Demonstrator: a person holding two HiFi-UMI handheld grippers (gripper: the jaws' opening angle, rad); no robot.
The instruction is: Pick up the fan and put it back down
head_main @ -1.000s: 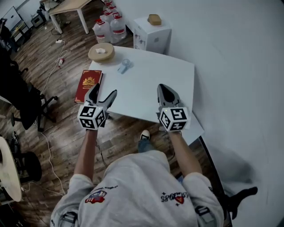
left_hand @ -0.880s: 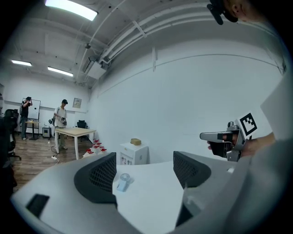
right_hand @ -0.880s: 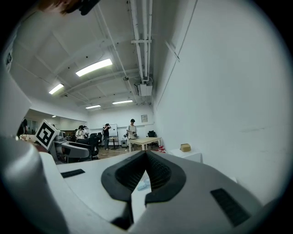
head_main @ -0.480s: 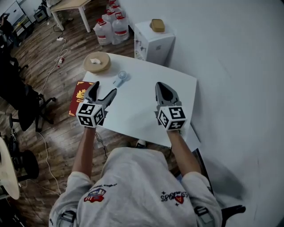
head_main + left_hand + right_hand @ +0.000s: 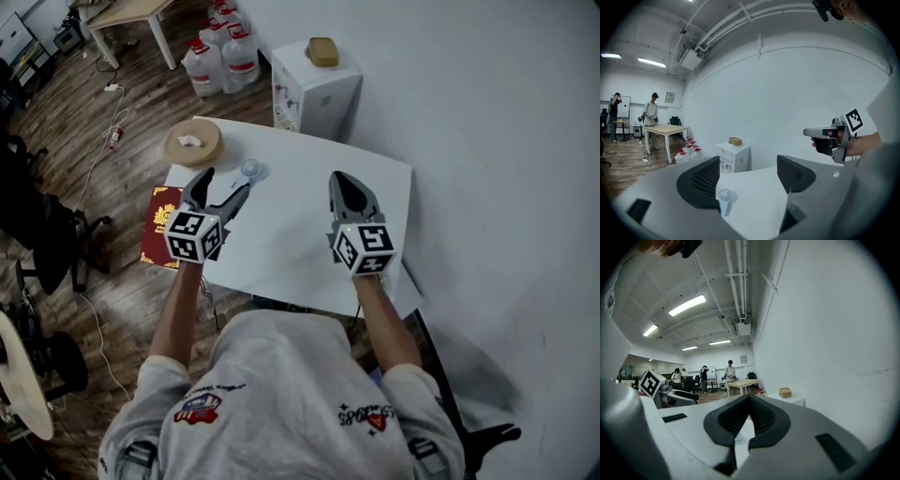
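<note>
Approach step, as it seems: fan (image 5: 249,169) untouched near the far left corner of the desk (image 5: 309,211), just ahead of the left gripper (image 5: 226,183), jaws apart and empty, right gripper (image 5: 343,183) pressed together on nothing; next, reaching forward and closing gently on it.

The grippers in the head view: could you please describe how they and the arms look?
Both the left gripper and right gripper have dark grey tapering claws and a white cube with black square markers. The person wears a light grey top, forearms bare.
</note>
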